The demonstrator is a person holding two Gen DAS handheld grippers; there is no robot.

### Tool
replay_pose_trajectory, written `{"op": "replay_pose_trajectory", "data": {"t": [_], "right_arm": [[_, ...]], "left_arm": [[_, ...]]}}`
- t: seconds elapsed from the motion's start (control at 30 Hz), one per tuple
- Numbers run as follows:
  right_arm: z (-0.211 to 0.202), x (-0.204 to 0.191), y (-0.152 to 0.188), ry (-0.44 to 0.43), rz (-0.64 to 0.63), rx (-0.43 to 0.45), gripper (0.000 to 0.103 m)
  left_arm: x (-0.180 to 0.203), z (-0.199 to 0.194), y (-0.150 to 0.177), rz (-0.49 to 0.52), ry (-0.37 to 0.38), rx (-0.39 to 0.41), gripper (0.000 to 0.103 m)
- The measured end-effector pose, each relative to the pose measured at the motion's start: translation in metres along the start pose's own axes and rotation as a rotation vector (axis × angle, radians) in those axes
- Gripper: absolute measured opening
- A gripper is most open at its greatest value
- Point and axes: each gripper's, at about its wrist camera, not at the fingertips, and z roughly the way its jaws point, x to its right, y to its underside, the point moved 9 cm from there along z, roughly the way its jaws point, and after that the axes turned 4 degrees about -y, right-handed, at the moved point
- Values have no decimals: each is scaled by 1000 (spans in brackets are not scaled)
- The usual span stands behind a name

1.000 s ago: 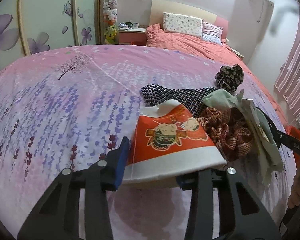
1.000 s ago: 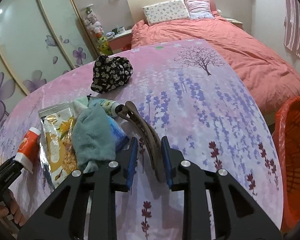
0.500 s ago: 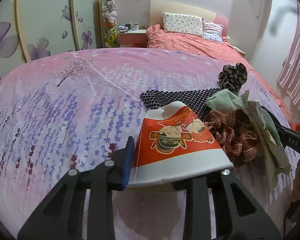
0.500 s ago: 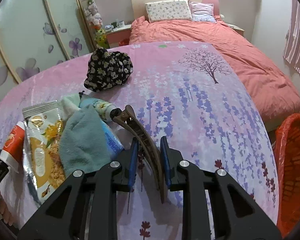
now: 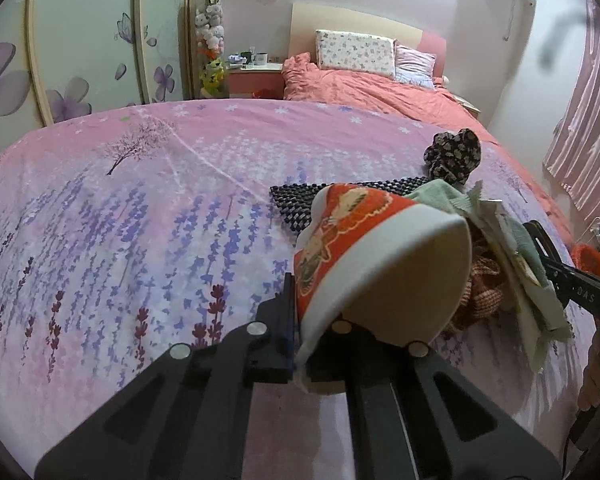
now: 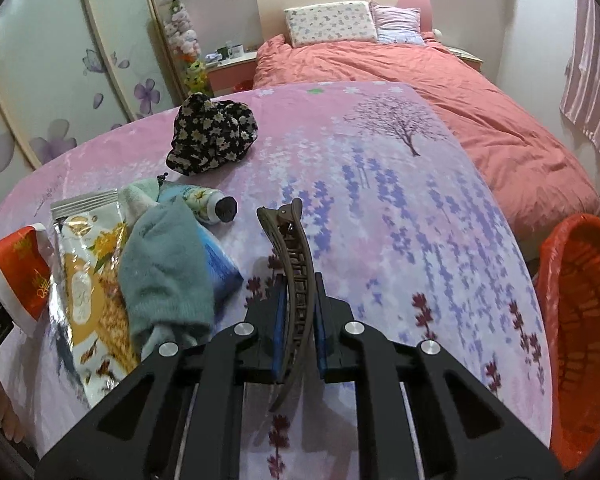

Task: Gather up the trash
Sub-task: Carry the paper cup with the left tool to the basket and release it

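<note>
The left gripper (image 5: 296, 344) had just pinched the rim of the red-and-white paper cup (image 5: 380, 256), while the right gripper (image 6: 298, 316) had just clamped the brown plastic hair claw (image 6: 296, 276), presumably for the orange-lined bin (image 6: 580, 320) at its right.

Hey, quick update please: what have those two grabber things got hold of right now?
Left hand-held gripper shut on paper cup, crushing it. Right hand-held gripper clamped on hair clip. Orange bin at right, path clear.
</note>
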Motion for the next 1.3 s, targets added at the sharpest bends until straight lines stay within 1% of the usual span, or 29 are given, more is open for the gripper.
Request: {"op": "replay_pose_trajectory", "data": {"t": [0.13, 0.27, 0.4, 0.53, 0.73, 0.87, 1.03, 1.3], "right_arm": [[-15, 1, 4, -8, 12, 15, 13], [-40, 5, 2, -29, 31, 57, 13], [-64, 10, 0, -47, 60, 97, 13], [-89, 22, -6, -47, 87, 139, 13], [-122, 51, -6, -25, 143, 199, 13], [-143, 79, -1, 16, 178, 237, 13], [-161, 122, 7, 59, 252, 276, 13], [-171, 181, 23, 111, 346, 310, 13]], "left_arm": [[1, -14, 0, -1, 9, 14, 5], [7, -35, -4, 1, 27, 41, 5], [20, -56, -11, 10, 55, 67, 5], [44, -79, -16, 28, 105, 91, 5], [99, -107, -21, 82, 187, 124, 5], [143, -119, -21, 106, 257, 130, 5], [203, -125, -14, 147, 341, 121, 5], [303, -125, 6, 227, 467, 77, 5]]}}
